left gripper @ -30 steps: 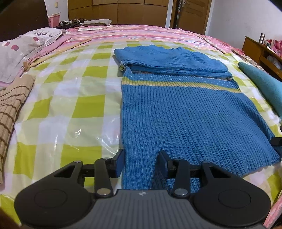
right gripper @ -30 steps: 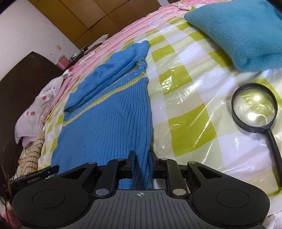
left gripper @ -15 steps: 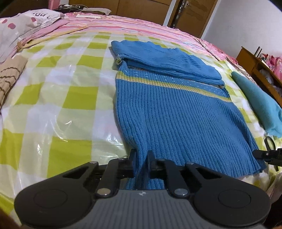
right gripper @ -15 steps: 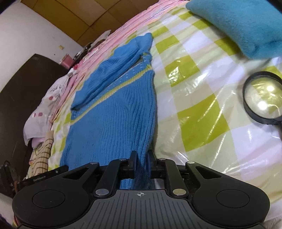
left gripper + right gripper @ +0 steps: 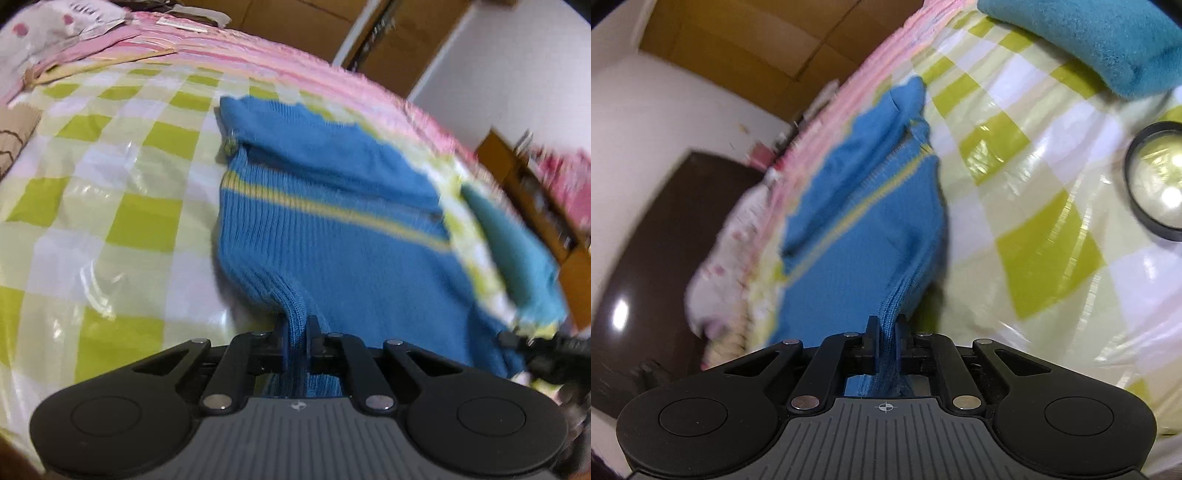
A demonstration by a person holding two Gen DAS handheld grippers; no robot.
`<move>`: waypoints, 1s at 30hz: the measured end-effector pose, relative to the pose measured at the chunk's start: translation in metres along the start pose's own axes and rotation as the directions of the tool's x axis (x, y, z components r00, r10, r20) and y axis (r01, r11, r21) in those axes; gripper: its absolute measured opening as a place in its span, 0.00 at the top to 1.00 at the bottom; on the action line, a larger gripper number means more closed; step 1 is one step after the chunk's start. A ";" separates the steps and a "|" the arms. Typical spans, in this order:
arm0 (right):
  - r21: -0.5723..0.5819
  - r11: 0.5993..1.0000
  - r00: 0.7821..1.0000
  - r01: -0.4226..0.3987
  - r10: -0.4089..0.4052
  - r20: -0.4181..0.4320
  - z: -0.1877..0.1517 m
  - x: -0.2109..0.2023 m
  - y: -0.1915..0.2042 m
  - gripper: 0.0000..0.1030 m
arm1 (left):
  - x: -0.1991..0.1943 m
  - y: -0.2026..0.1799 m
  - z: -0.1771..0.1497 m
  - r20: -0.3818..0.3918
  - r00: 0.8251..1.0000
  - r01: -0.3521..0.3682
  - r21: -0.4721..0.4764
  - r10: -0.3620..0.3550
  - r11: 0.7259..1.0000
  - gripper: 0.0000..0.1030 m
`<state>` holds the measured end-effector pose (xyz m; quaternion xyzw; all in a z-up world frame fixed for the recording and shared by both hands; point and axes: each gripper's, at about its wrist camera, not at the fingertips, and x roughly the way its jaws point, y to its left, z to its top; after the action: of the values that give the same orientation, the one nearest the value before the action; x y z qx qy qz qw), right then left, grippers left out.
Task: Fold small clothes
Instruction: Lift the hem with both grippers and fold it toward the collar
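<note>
Both hand-held grippers are clamping the hem of the blue knit sweater [image 5: 332,236]: the left hand-held gripper [image 5: 295,332] is pinching a bunched ridge of ribbing at the near-left hem corner, and the right hand-held gripper [image 5: 885,332] is doing the same at the near-right corner, fingers closed tight on fabric in both wrist views. The sweater is lying on the bed [image 5: 110,206], on the green-and-white checked plastic cover, with the far end flat and the near end lifting off the cover where it is gripped. Progress, as I'm reading it: the top part with the sleeves is already lying folded across the body above the yellow stripe [image 5: 332,206], so the sleeve fold looks done; the hem-to-collar fold is just starting, nothing laid over yet. Left to do: carrying the hem forward onto the folded top, releasing, squaring the edges. Both views are motion-blurred, so the exact lift is hard to judge. A magnifying glass [image 5: 1156,184] and a teal pillow [image 5: 1089,40] are lying on the right side, apart from the sweater.
</note>
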<state>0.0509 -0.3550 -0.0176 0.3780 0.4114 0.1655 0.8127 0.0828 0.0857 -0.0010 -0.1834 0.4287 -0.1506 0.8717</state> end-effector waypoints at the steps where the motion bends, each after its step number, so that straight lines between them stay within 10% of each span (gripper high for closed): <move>1: 0.022 0.999 0.999 -0.031 0.031 0.017 0.003 0.000 0.001 0.92 | 0.000 0.001 0.005 0.011 1.000 0.016 -0.019 -0.016 1.000 0.87; 13: 0.102 0.961 0.947 -0.258 0.231 0.226 0.085 0.045 0.022 0.92 | 0.033 0.024 0.094 0.230 0.961 0.195 -0.186 -0.150 0.963 0.87; 30: 0.178 0.965 0.940 -0.193 0.130 0.316 0.168 0.128 0.009 0.92 | 0.103 0.063 0.149 0.282 0.956 0.170 -0.301 -0.083 0.938 0.87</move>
<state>0.2623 -0.3554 -0.0171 0.5137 0.2649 0.1286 0.8059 0.2691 0.1269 -0.0167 -0.3692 0.3144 -0.1090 0.8677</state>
